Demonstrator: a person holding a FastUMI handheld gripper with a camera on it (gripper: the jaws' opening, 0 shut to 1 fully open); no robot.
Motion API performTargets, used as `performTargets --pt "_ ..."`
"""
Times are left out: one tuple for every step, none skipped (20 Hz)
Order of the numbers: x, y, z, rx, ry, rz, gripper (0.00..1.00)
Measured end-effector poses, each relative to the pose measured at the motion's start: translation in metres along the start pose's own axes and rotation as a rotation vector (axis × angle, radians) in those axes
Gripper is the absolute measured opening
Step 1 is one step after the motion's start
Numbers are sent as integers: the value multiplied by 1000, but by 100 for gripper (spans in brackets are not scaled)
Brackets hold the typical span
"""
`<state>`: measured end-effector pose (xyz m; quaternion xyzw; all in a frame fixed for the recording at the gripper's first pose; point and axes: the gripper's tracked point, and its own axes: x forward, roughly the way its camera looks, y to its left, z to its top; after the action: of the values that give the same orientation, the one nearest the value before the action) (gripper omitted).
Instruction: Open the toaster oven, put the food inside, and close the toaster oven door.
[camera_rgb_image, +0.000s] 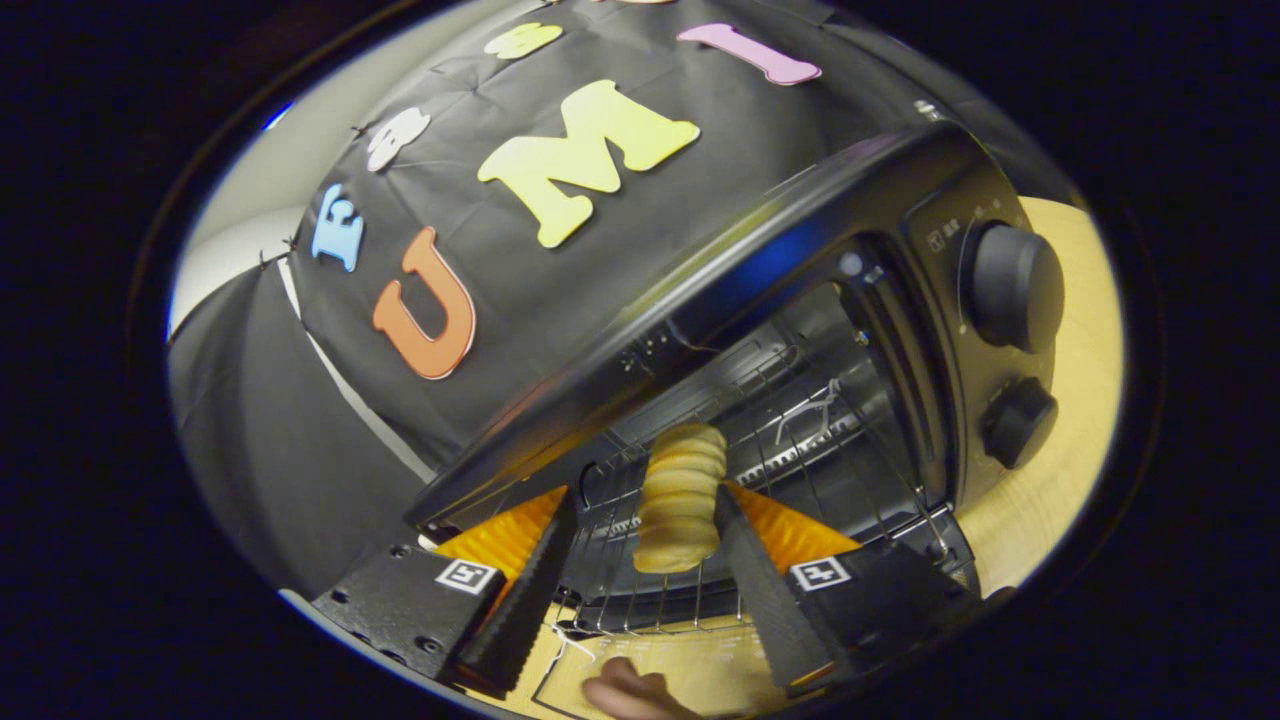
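The black toaster oven (800, 200) stands open, its wire rack (800, 470) showing in the cavity. A ridged golden bread roll (682, 495) lies on the front of the rack, between my fingers. My gripper (645, 495) is open. The right finger (745, 560) is close against the roll's side, and the left finger (545, 570) stands a little apart from it. The lowered door (690, 650) lies under the fingers, below the rack's front edge.
Two round knobs (1015, 285) (1018, 420) sit on the oven's right panel. The oven rests on a pale wooden table (1080, 400). A person's fingertip (625, 692) shows by the door's near edge. The booth's black cloth wall (300, 420) hangs behind.
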<state>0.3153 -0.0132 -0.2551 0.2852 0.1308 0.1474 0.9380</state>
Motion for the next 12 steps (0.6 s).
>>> performTargets --pt "-1 -2 0 6 -4 -6 97" --pt "-5 -1 -1 15 1 -7 100" --pt "-9 -1 -2 25 7 -8 100" --pt "-15 -1 -3 36 9 -11 100" --pt "-20 -2 -5 42 14 -19 100" --pt "-26 -1 -7 45 19 -20 100" --pt "-32 2 -9 46 24 -16 100" --pt "-40 4 -12 46 25 -17 100" --pt "-47 5 -15 44 30 -27 100" --pt "-55 8 -19 43 37 -32 100" --pt "-64 13 -22 39 48 -36 100" --pt "-72 17 -25 27 58 -45 100"
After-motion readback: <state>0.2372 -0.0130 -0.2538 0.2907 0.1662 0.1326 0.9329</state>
